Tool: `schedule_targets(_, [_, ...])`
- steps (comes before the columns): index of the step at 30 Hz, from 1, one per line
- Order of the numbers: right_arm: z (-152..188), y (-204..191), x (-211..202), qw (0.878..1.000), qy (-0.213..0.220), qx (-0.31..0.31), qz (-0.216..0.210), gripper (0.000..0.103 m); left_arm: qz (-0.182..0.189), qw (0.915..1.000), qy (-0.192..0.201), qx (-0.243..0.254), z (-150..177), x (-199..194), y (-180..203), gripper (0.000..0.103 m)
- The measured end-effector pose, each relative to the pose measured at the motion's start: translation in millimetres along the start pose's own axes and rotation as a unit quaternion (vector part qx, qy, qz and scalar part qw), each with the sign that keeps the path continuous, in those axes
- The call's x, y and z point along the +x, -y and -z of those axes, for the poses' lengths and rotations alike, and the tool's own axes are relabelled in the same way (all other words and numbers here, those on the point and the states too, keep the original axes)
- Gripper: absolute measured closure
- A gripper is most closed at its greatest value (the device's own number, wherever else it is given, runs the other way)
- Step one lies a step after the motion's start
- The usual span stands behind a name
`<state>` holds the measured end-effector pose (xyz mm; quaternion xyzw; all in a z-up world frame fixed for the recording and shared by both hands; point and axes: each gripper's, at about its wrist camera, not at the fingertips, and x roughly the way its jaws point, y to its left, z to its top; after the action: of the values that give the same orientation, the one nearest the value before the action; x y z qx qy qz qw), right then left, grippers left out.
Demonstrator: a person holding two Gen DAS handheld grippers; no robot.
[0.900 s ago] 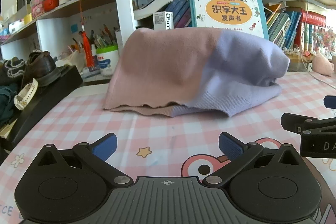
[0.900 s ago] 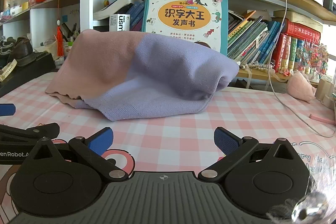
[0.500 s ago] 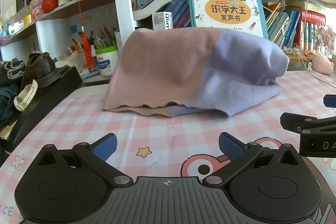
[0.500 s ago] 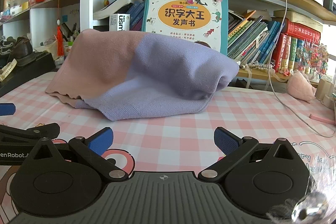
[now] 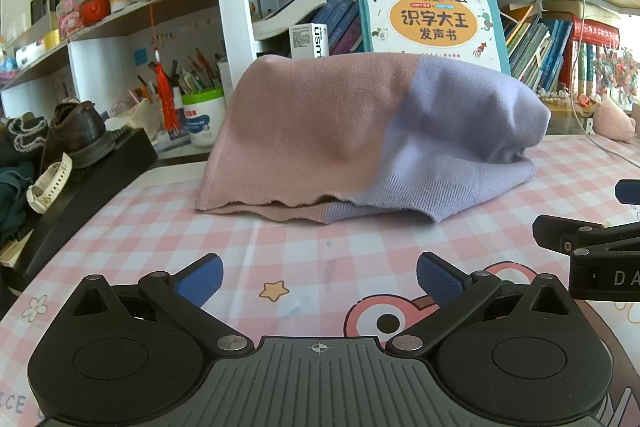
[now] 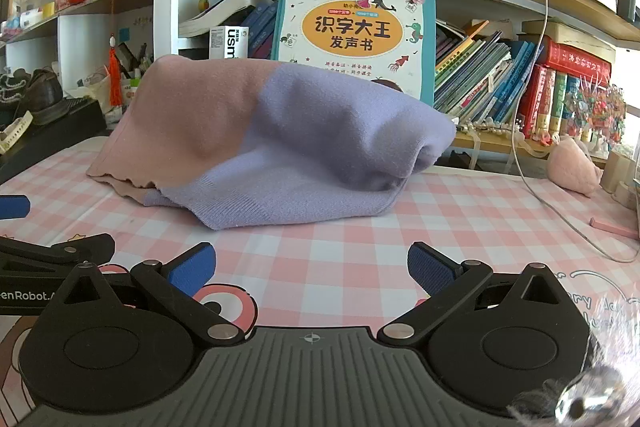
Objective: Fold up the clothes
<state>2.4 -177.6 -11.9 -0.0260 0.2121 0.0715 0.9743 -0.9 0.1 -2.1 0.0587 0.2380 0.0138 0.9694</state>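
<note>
Sweater [image 5: 372, 135] pink and lilac; tablecloth [image 5: 360, 247] pink-white check.

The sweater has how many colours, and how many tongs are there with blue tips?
Sweater colours: 2 (pink, purple)
Tongs: 2, the left tongs and the right tongs, both wide open with nothing in them
Blue tips on each pair: 2
Total blue tips: 4
</note>
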Motion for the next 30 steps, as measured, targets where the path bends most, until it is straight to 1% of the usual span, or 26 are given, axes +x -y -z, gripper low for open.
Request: schedule_targets(30, [0.4,-2.9,-1.4,1.000,0.003,-0.006,0.002,0.000,-0.003,1.0000,0.002,0.007,-1.3,-0.7,3.1,0.000])
